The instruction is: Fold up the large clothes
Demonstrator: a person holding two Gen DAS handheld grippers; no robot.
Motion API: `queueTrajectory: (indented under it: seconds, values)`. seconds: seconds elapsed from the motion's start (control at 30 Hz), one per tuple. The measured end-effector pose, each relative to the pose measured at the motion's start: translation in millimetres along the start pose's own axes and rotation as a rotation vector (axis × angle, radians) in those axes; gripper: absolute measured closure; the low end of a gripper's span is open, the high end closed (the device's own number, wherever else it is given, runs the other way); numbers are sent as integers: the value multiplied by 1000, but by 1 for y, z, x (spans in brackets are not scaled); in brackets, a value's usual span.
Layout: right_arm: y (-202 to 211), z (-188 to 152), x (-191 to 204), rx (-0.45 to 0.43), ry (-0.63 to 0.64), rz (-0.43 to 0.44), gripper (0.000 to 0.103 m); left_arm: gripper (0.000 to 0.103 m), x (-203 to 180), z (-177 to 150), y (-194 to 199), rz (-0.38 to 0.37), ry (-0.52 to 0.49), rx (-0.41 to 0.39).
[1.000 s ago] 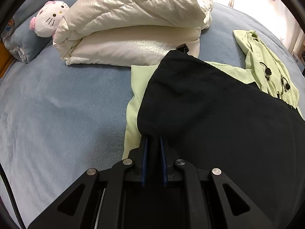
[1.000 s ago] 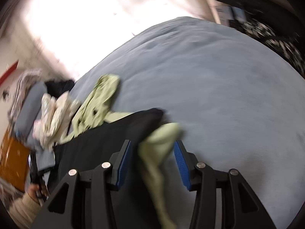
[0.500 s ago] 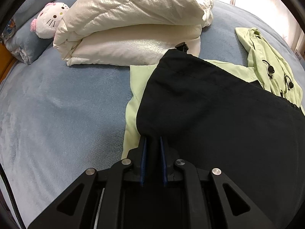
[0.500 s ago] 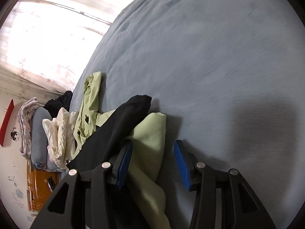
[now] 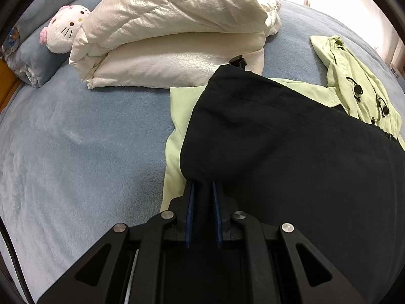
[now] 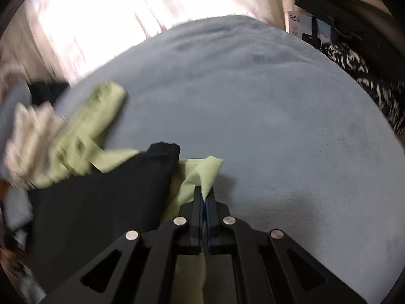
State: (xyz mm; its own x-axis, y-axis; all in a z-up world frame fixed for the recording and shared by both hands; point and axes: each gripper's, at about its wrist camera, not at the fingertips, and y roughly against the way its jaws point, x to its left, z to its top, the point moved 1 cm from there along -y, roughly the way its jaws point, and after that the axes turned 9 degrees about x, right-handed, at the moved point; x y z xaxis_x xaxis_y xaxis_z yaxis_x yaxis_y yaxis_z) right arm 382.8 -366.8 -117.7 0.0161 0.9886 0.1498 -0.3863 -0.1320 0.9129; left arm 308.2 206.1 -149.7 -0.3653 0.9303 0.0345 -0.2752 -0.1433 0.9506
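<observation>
Soft blue-grey fleece blanket covers the whole bed. At 9 o'clock in the left view it lies bare and wide, with lots of free room. At 12 o'clock sits a puffy cream folded quilt, with a white plush cat toy beside it at 10 o'clock. The big black cloth garment lies on top of a light green thin garment, whose edge peeks out at the left. The left gripper is pinched tight on the black garment's edge. The right gripper is squeezed closed on a corner of the green garment. Bare blanket spreads from 12 to 3 o'clock there.
</observation>
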Motion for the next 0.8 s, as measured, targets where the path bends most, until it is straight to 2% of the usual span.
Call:
queueTrajectory:
  seconds: [0.03, 0.1, 0.17, 0.23, 0.37, 0.47, 0.57, 0.63, 0.67, 0.73, 0.8]
  values:
    - [-6, -2, -2, 17, -6, -32, 101, 93, 1, 0, 0, -2, -2, 1]
    - [-4, -6, -12, 15, -55, -28, 96, 93, 1, 0, 1, -8, -2, 5]
    - [9, -10, -21, -19, -121, 1, 92, 92, 3, 0, 4, -15, -6, 3]
    - [30, -12, -22, -77, -145, 25, 92, 92, 3, 0, 11, -25, -21, -10]
    - [66, -16, -7, -132, -125, 85, 92, 92, 5, -6, 43, -82, -36, -85]
    - [81, -22, 21, -136, -86, 148, 92, 92, -2, -13, 66, -136, -60, -126]
    - [76, -25, 58, -99, -41, 177, 89, 90, -18, -17, 75, -170, -102, -129]
    - [67, -28, 77, -78, -11, 186, 74, 88, -35, -19, 73, -184, -141, -116]
    - [59, -31, 89, -67, 17, 179, 71, 88, -43, -20, 68, -184, -158, -105]
    - [41, -37, 104, -32, 56, 142, 69, 84, -59, -25, 56, -185, -177, -74]
    - [18, -44, 113, 15, 91, 82, 69, 80, -72, -33, 35, -152, -226, -24]
